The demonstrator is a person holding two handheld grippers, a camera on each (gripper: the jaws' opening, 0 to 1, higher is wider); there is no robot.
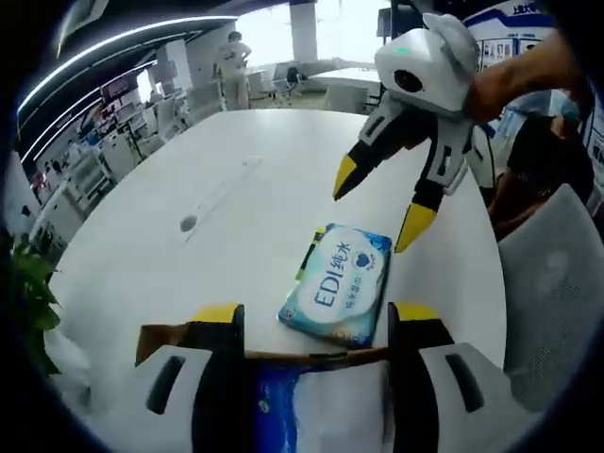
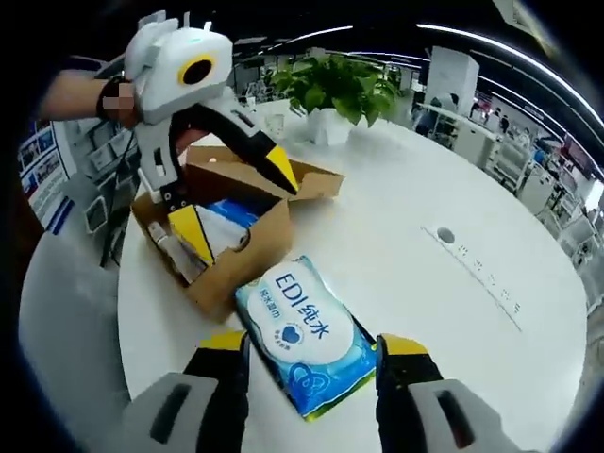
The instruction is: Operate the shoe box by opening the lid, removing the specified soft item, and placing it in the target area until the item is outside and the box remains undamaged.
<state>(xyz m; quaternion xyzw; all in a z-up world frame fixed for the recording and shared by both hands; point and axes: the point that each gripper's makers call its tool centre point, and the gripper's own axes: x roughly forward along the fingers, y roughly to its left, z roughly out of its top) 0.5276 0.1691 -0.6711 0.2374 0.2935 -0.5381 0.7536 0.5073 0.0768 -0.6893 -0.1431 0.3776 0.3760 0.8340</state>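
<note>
Blue-and-white soft wipes pack is lying flat on the round white surface just beside the open brown cardboard shoe box, already out, while the right tool is hovering apart over it and the left tool, also apart, is hanging over the box.

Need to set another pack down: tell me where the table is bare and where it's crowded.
Bare: the white table between the wipes pack and the small round port, and toward the far edge. Crowded: around the open cardboard box, where the left gripper hovers, and near the plant.
</note>
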